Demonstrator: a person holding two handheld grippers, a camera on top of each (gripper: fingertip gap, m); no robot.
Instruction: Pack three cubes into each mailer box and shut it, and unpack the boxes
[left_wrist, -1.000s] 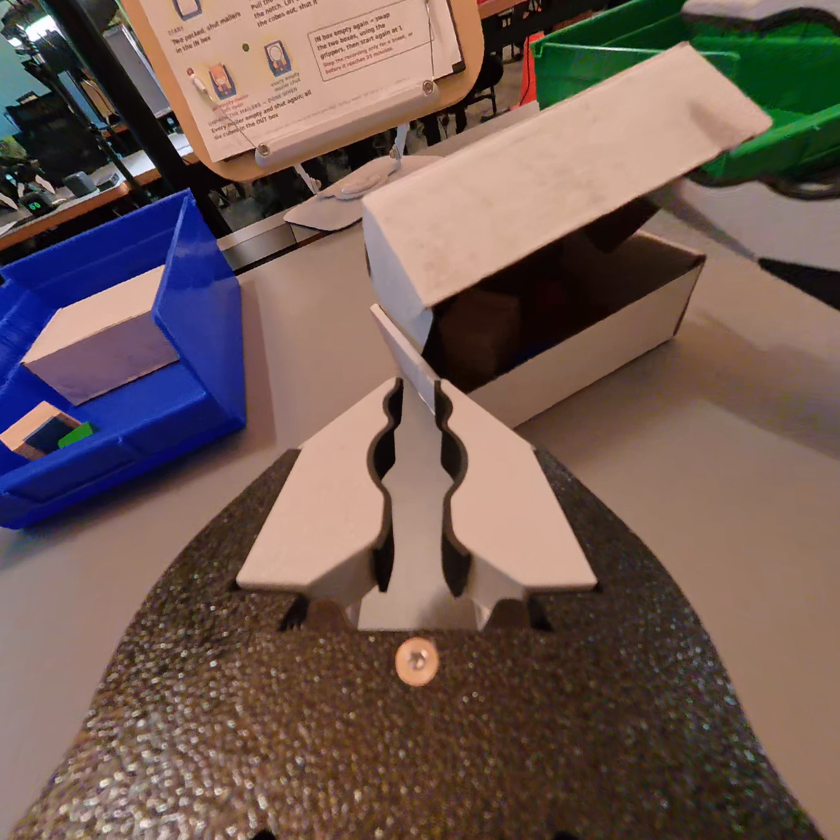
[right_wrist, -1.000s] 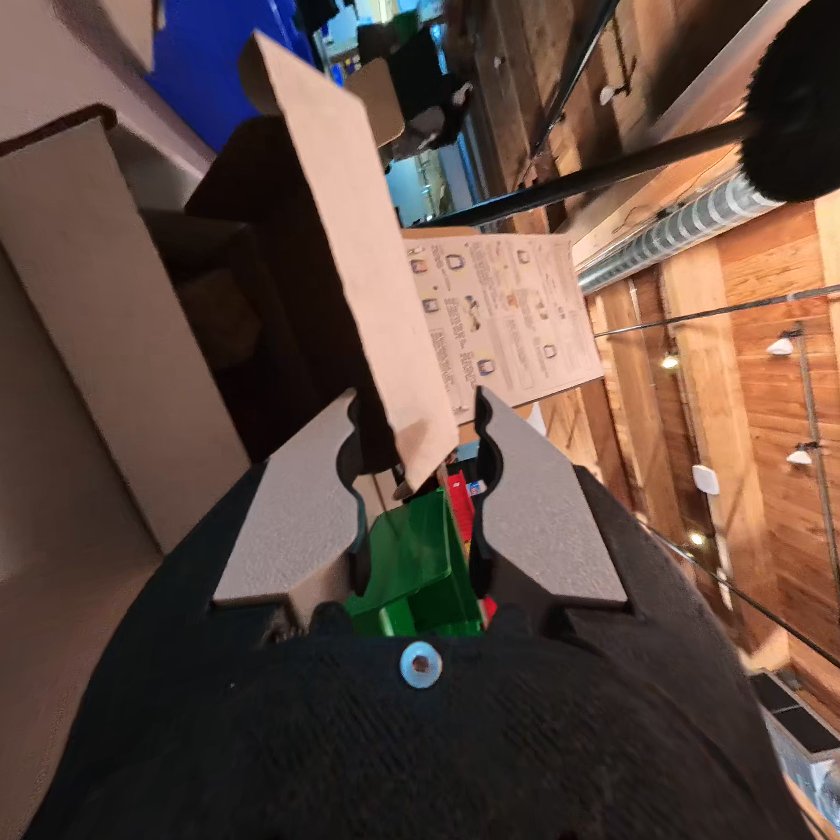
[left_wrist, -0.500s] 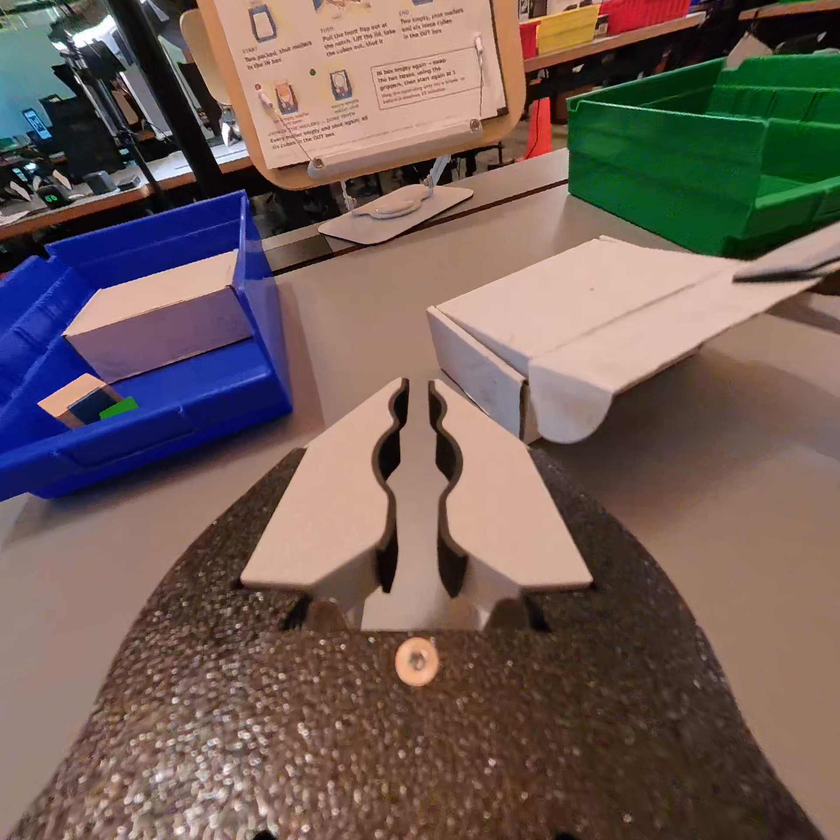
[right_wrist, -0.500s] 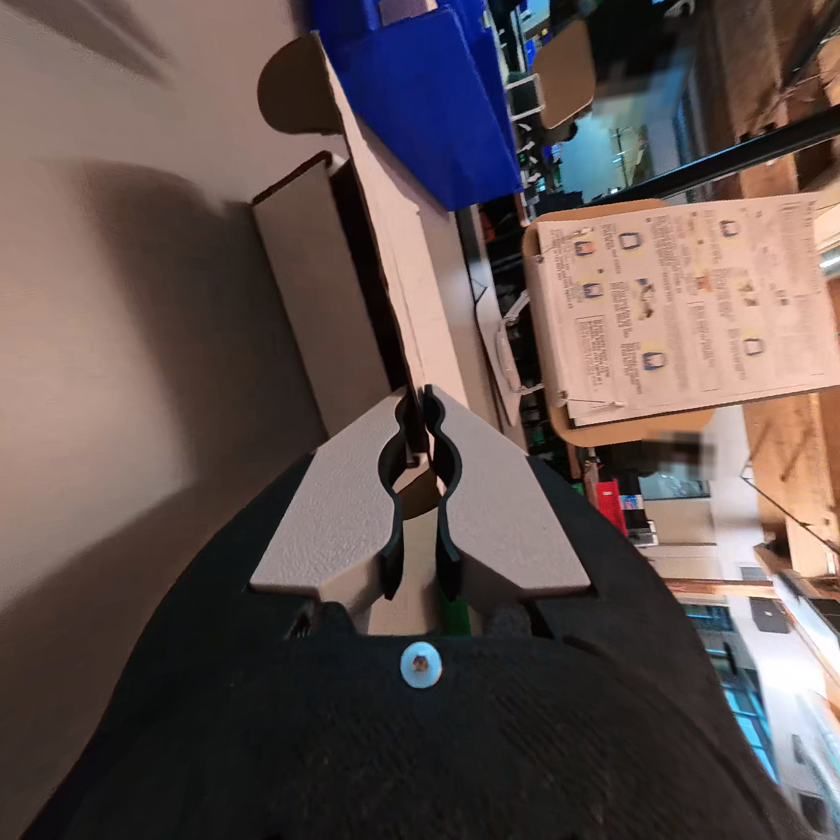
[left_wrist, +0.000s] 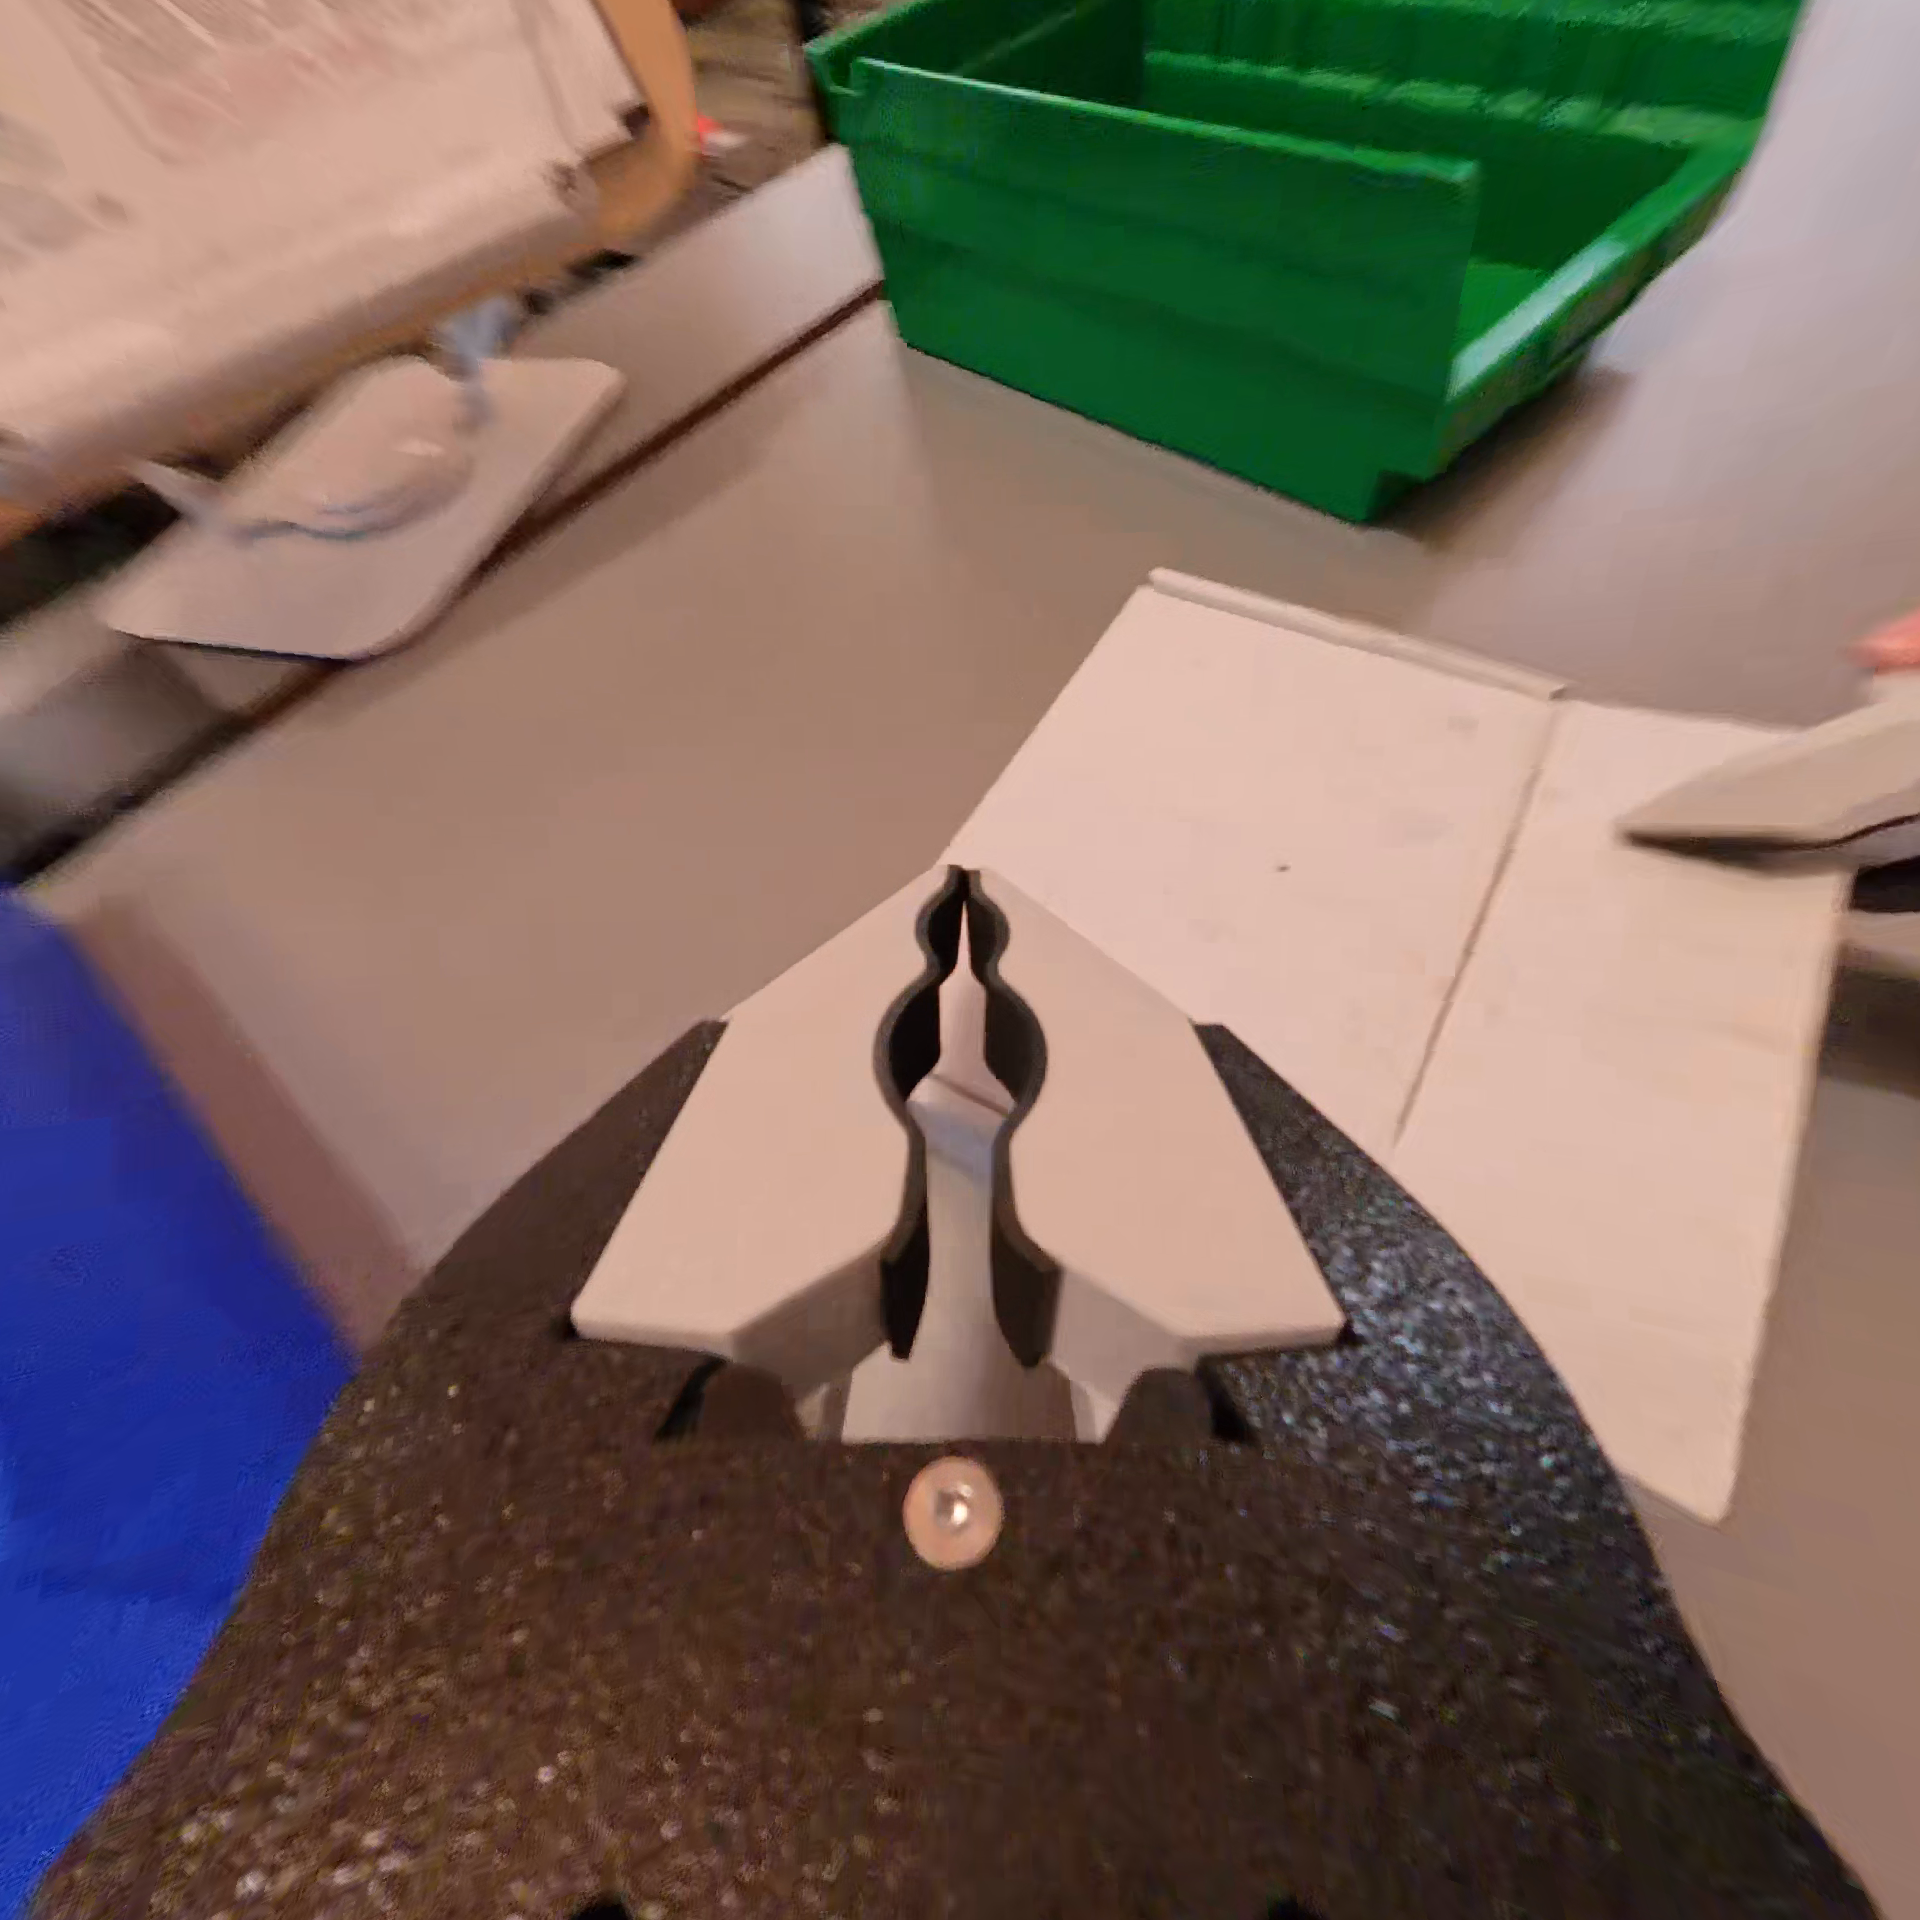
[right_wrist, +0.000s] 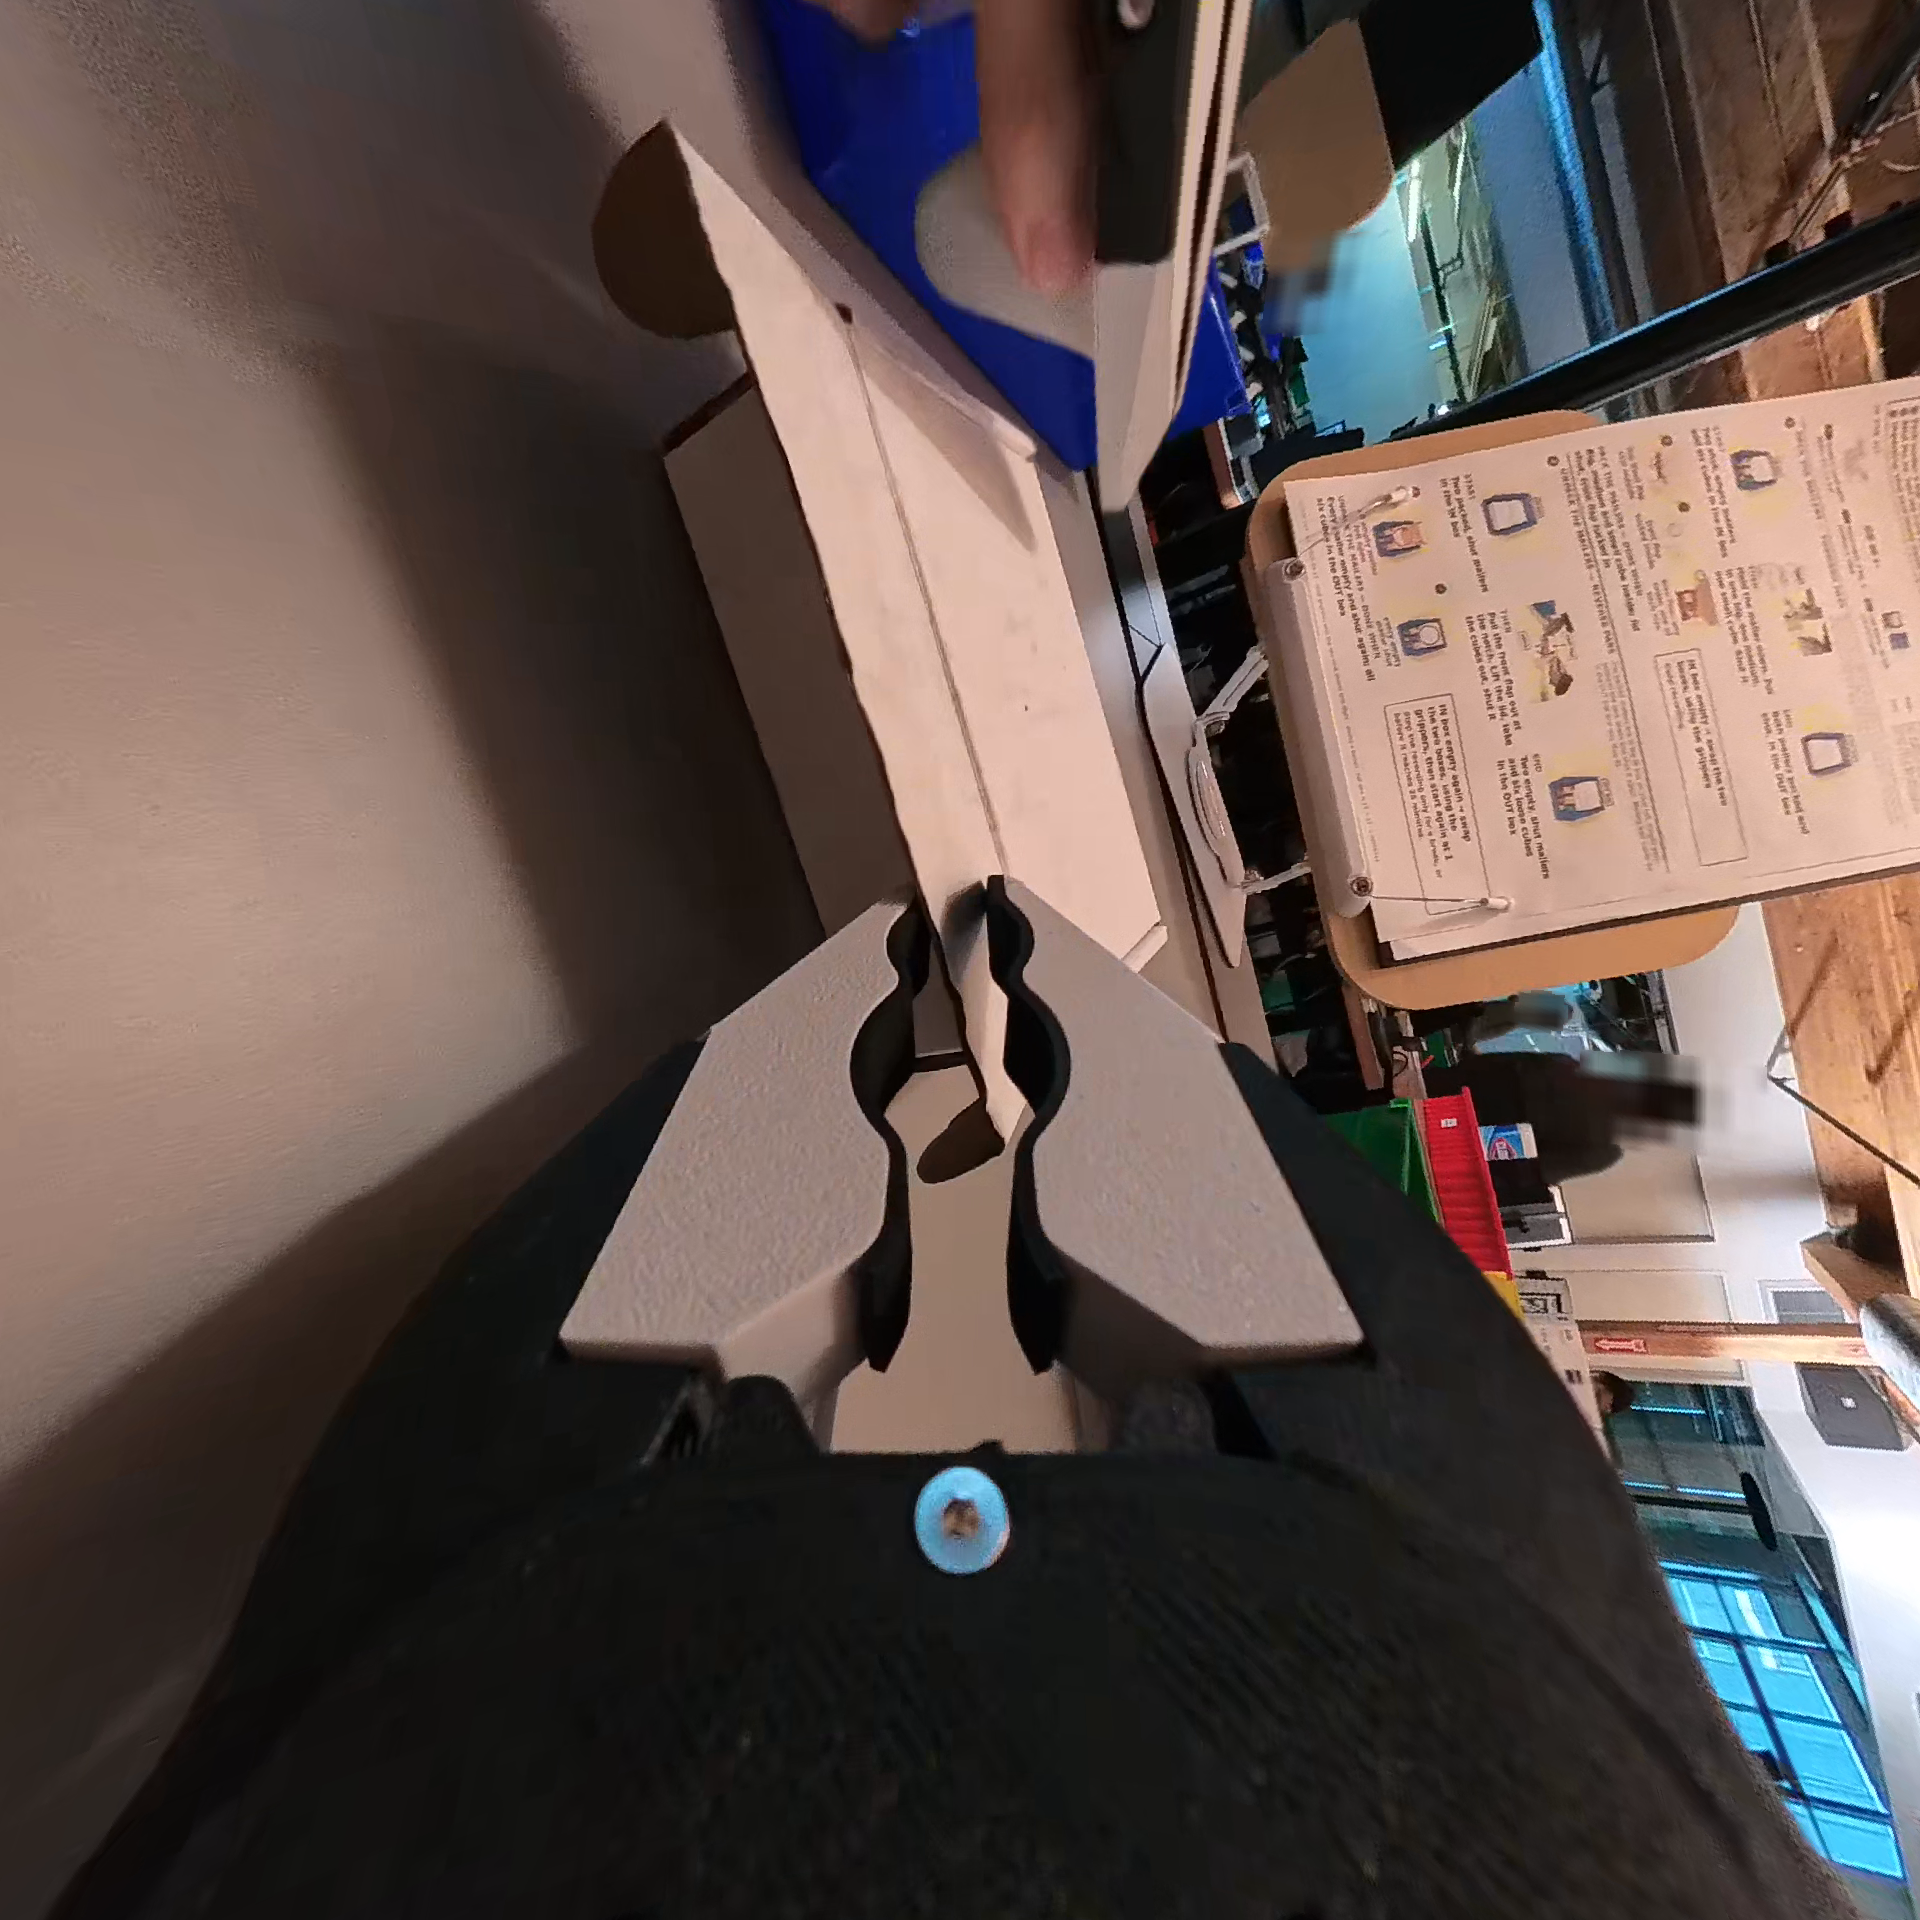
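The left gripper (left_wrist: 966, 883) is seen with its fingertips pressed together and nothing held between them; it is poised at the near-left corner of the white mailer box (left_wrist: 1299, 831), just over the lowered lid. Whether the tips touch the lid cannot be told. To the left of the mailer box a blue bin (left_wrist: 125, 1299) is partly seen, blurred, and an instruction board (right_wrist: 1600, 665) on a stand is placed behind the box. The grey table (left_wrist: 623, 779) is what the box rests on. Beyond the box, to its right and well apart from it, a green bin (left_wrist: 1195, 260) is set. At the right edge of the box the right gripper (right_wrist: 956, 904) is found, its fingers a narrow way apart with the edge of the front flap (left_wrist: 1579, 1091) lying between them; whether the flap is truly pinched cannot be told.

The lid is judged to be down but the front flap not yet tucked. Several failures are to be feared. If the flap is let go before it is folded under, the lid may be sprung up again by the stiffness of the card. If the flap is driven in at an angle, it may be creased or caught on the box wall. If the left corner is pressed too lightly, the box may be slid across the table by the right-hand push.
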